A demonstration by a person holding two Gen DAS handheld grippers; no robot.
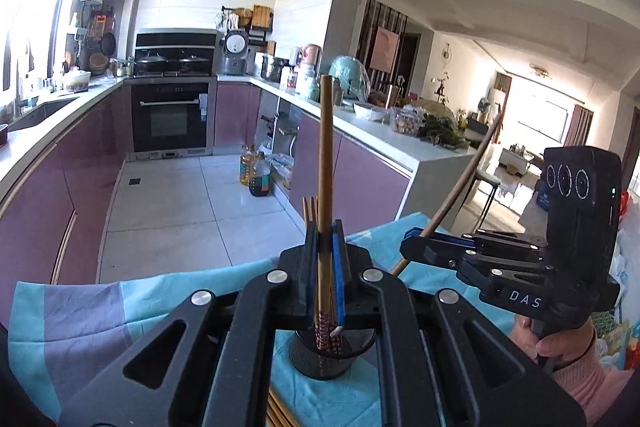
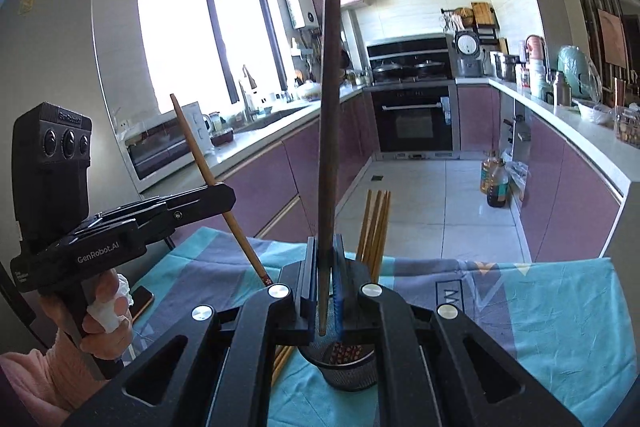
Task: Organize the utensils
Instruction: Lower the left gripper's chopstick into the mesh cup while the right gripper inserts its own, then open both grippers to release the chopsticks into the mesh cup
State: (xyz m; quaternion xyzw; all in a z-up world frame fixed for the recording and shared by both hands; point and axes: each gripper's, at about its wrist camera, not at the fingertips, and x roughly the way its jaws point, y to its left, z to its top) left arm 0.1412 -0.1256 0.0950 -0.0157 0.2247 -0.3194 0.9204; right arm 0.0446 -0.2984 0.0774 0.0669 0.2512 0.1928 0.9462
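My left gripper (image 1: pixel 325 227) is shut on a light brown chopstick (image 1: pixel 325 147) that stands upright, its patterned end hanging over a black mesh cup (image 1: pixel 324 363). My right gripper (image 2: pixel 325 243) is shut on a dark brown chopstick (image 2: pixel 329 107), also upright, with its lower tip just above the same mesh cup (image 2: pixel 348 371). Several light chopsticks (image 2: pixel 376 223) stand in the cup. Each view shows the other hand: the right gripper (image 1: pixel 412 239) with its dark stick (image 1: pixel 468 171), and the left gripper (image 2: pixel 224 193) with its light stick (image 2: pixel 204 155).
A blue and grey cloth (image 2: pixel 540 327) covers the table, whose far edge drops to the tiled floor. Loose chopsticks (image 2: pixel 282 359) lie beside the cup, and a phone (image 2: pixel 142 301) lies on the left. Oil bottles (image 1: pixel 256 175) stand on the floor by the counter (image 1: pixel 380 135).
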